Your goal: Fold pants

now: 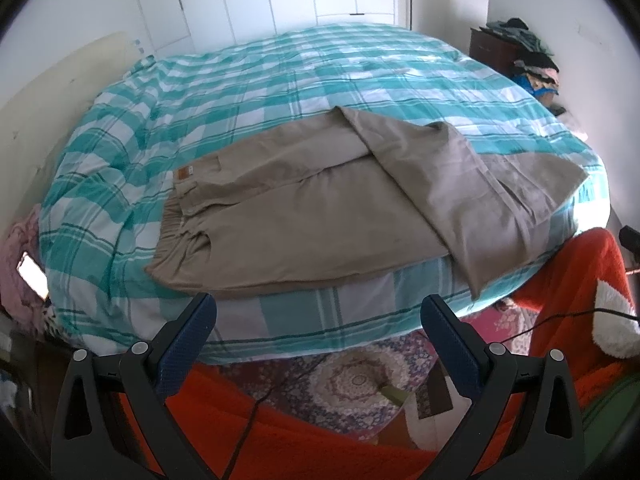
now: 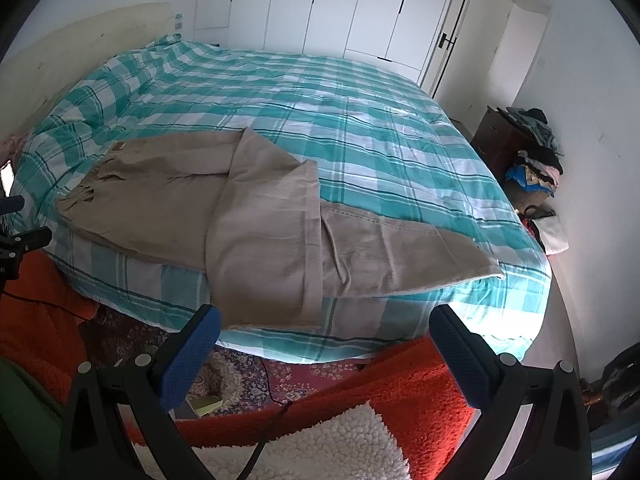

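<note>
showing the pants (image 1: 312, 216) lying along the near edge of the bed (image 1: 280, 80), waistband (image 1: 182, 224) to the left and legs running right; one leg (image 1: 460, 184) is lying crossed diagonally over the other, its hem (image 2: 312, 248) hanging just past the mattress edge, while the lower leg's hem (image 2: 460, 256) is pointing right. the left gripper (image 1: 318, 322) is hovering with its jaws apart and empty, just short of the near side of the pants; the right gripper (image 2: 324, 334) is likewise holding nothing, jaws spread, below the hanging hem. judging from this layout, the legs are not yet lying aligned, so the step in hand is likely squaring the crossed leg onto the lower one. doing it well is meaning pinching only that leg's layers near the hem with the right gripper, anchoring near the seat with the left, then matching hems and seams before creasing; gripping the bedcover along with the cloth is the main risk.
</note>
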Available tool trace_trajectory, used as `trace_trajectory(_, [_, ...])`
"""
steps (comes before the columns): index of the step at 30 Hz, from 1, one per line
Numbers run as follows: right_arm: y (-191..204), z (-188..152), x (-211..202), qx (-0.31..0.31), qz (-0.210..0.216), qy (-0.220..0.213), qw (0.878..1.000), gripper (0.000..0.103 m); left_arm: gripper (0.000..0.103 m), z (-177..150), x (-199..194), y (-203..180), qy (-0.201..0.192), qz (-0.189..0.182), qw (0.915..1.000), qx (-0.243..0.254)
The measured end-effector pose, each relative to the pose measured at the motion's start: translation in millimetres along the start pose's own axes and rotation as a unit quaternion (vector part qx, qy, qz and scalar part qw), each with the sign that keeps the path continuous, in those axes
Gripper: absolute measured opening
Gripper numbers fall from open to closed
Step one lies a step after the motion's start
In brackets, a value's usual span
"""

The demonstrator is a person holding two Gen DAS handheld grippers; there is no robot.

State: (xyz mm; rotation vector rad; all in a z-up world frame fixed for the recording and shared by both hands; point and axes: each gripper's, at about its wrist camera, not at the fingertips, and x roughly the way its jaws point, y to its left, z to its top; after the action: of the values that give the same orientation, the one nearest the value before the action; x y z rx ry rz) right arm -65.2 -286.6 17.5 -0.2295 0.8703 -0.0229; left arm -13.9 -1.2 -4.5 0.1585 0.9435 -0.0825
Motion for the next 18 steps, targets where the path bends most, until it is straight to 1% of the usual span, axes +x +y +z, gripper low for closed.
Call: trace_trajectory(18, [5.5, -0.7, 0.7, -0.003, 0.004, 0.003, 1.000, 0.103, 0.102, -2.4, 0.2, 2.0, -0.002, 0.002, 1.0000, -0.004])
